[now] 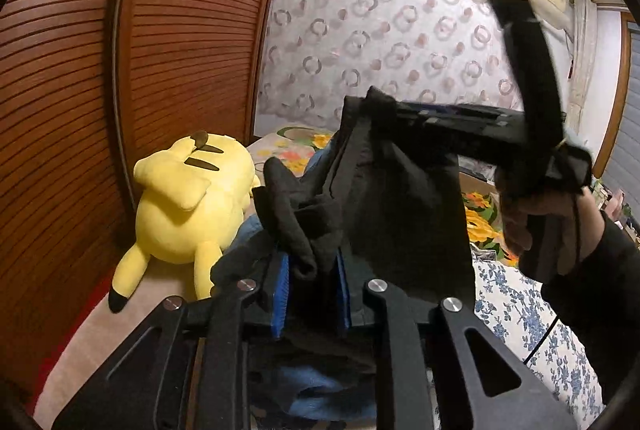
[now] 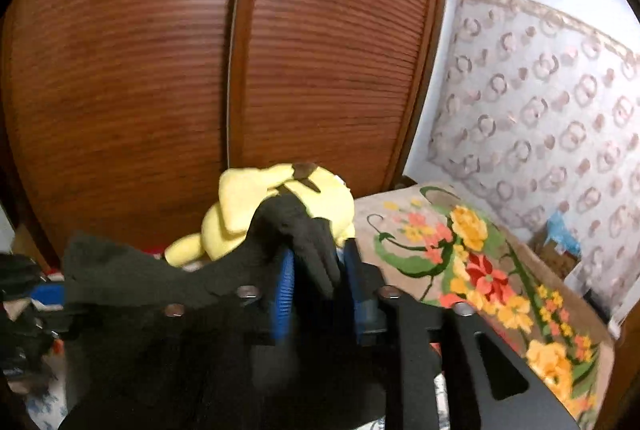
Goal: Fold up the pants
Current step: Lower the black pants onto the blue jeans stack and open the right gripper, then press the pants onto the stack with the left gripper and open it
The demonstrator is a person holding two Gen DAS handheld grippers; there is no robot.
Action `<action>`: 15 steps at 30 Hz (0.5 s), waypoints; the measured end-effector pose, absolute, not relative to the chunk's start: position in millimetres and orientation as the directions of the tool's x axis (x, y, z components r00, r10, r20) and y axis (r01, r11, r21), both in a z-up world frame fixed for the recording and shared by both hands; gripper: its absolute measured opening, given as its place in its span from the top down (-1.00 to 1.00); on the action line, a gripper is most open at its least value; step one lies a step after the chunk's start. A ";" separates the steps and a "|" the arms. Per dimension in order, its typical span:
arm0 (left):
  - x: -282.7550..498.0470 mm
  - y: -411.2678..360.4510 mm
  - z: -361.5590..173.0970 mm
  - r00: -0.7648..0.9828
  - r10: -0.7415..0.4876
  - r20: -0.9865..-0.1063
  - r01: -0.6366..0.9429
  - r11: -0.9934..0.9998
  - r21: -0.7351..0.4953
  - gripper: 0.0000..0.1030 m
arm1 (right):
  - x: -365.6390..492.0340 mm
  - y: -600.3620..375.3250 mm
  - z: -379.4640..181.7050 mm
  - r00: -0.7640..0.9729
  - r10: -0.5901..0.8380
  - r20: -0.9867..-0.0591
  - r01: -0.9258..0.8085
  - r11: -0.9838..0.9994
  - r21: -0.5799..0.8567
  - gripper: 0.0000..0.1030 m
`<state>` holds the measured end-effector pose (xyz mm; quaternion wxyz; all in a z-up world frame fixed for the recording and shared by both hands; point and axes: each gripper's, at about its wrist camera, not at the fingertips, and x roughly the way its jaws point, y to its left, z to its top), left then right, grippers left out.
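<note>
- Both grippers clamp the black fabric pants [image 1: 404, 213]: left gripper [image 1: 310, 286] pinches one bunched edge, right gripper [image 2: 320, 290] another, cloth hanging between.
- Beyond: yellow plush toy [image 1: 188, 197], flowered bedspread [image 2: 480, 270], brown slatted wardrobe [image 2: 200, 69].

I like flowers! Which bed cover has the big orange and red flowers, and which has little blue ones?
The beige blanket has big orange and red flowers. The white sheet has little blue flowers, below the right gripper that holds the black pants.

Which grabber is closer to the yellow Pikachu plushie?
Probably the left gripper: the yellow plushie lies just left of it. The right gripper, holding the same black pants, is farther right.
</note>
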<state>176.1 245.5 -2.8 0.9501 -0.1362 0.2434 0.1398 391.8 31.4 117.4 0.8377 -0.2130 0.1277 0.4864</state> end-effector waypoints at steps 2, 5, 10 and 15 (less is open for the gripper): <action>176.5 243.1 -1.7 0.842 0.198 -0.502 -0.331 0.924 -0.190 0.53 | 395.5 19.1 125.0 0.496 0.769 -0.404 -0.868 0.452 -0.205 0.17; 176.1 241.9 -1.9 0.838 0.207 -0.504 -0.341 0.921 -0.188 0.30 | 399.3 -5.0 130.8 0.500 0.772 -0.393 -0.865 0.466 -0.187 0.17; 176.9 242.0 -3.6 0.835 0.202 -0.512 -0.338 0.922 -0.187 -0.02 | 396.3 -28.6 119.5 0.522 0.742 -0.420 -0.851 0.489 -0.193 0.17; 178.8 242.8 -5.5 0.821 0.206 -0.533 -0.344 0.923 -0.173 -0.02 | 403.4 -21.5 108.8 0.585 0.678 -0.444 -0.804 0.557 -0.208 0.17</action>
